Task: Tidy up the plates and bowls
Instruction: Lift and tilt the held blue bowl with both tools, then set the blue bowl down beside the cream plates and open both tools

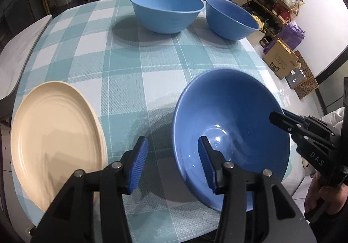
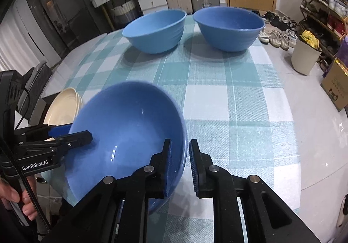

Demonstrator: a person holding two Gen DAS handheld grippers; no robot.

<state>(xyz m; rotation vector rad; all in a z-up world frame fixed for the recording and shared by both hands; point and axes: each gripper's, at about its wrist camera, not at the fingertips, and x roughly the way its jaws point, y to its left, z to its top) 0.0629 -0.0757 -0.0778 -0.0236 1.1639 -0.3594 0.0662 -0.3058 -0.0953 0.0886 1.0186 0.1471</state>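
— Bowl (image 1: 230, 125) position?
— Tilted on the counter (image 1: 130, 64), its rim between both my jaws. Left gripper (image 1: 171, 157) gapes, pads off it; right gripper (image 2: 180, 163) stands slightly apart, not pinching.
— Beyond?
— Cream plates (image 1: 56, 142) left; two blue bowls (image 2: 191, 29) far back.

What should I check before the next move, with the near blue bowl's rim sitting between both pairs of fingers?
1. Left gripper free of the glossy blue bowl: ok, fingers wide apart around its rim.
2. Right gripper released: ok, a gap shows at the outer finger.
3. Bowl flat on the checked tablecloth: cannot tell, it looks tilted.
4. Far left blue bowl and far right blue bowl upright, empty: ok.
5. Cream plate stack apart from the bowl: ok.
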